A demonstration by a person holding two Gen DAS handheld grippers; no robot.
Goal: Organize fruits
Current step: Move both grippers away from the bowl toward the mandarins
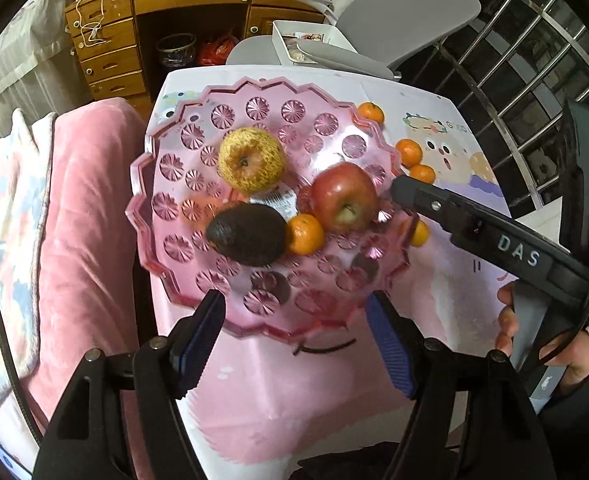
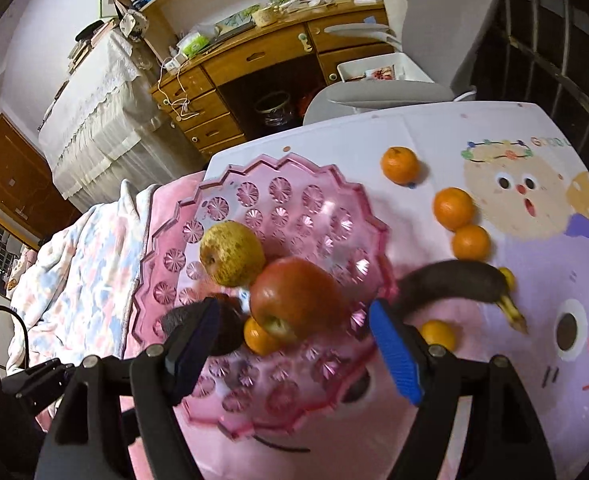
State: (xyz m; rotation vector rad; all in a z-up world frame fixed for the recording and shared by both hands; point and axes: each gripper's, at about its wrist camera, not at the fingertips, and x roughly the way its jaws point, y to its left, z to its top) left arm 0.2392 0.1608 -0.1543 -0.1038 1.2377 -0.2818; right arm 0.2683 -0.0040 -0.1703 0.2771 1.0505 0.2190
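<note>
Mid-sort: red apple [image 2: 298, 300], pear, avocado & one tangerine sat in pink bowl [image 1: 154, 184]. Both tools, left [image 1: 294, 336] & right [image 2: 294, 340], gaped wide, empty. Next probably: banana [image 2: 450, 280] just right of bowl, w/ loose tangerines.

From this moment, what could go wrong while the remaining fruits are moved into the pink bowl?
1. The red apple looks blurred, so it may be rolling; it could knock the tangerine beside it.
2. The overripe banana looks soft; the open right gripper might squash it.
3. The pink bowl sits near the table edge beside the blanket; a push might tip it.
</note>
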